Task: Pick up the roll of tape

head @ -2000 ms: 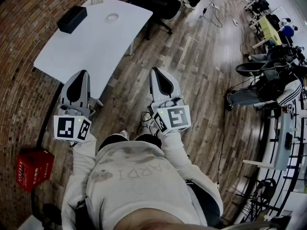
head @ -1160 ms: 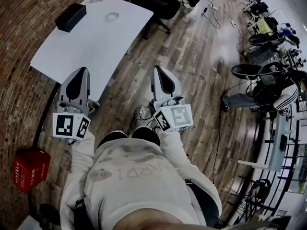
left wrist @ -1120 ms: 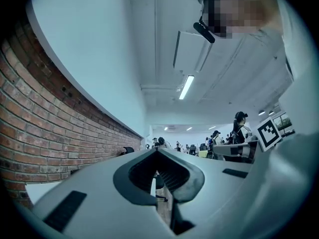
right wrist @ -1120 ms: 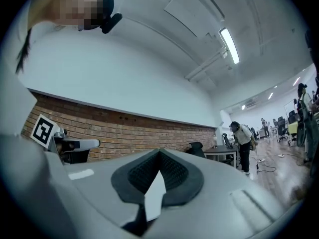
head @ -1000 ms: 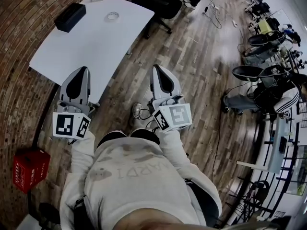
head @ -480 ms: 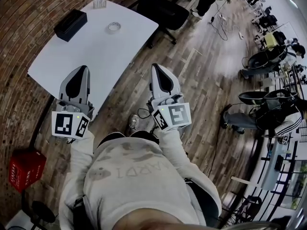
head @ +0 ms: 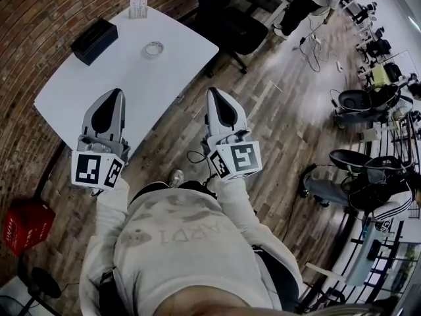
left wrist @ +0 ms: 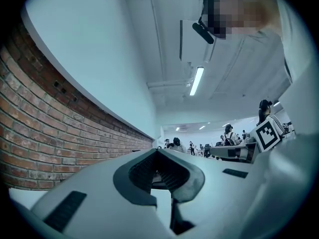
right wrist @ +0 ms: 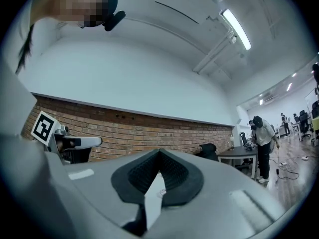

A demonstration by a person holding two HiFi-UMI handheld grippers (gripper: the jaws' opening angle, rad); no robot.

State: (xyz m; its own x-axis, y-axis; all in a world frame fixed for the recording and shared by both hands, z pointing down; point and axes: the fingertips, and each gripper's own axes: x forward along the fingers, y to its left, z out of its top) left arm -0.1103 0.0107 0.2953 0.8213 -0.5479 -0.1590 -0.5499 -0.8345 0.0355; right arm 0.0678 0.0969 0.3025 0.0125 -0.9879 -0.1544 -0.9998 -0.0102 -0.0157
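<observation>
Roll of tape (head: 153, 48) lies on the white table (head: 131, 78), apart from the left gripper (head: 113, 95) and right gripper (head: 214, 93), both jaws clenched, apparently on nothing.

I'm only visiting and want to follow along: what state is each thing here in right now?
Roll of tape: lying flat on the white table, untouched.
Black box: resting on that table, apart from the tape.
Small card: standing upright at the table's far edge.
Left gripper: jaws shut, empty.
Right gripper: jaws shut, empty.
</observation>
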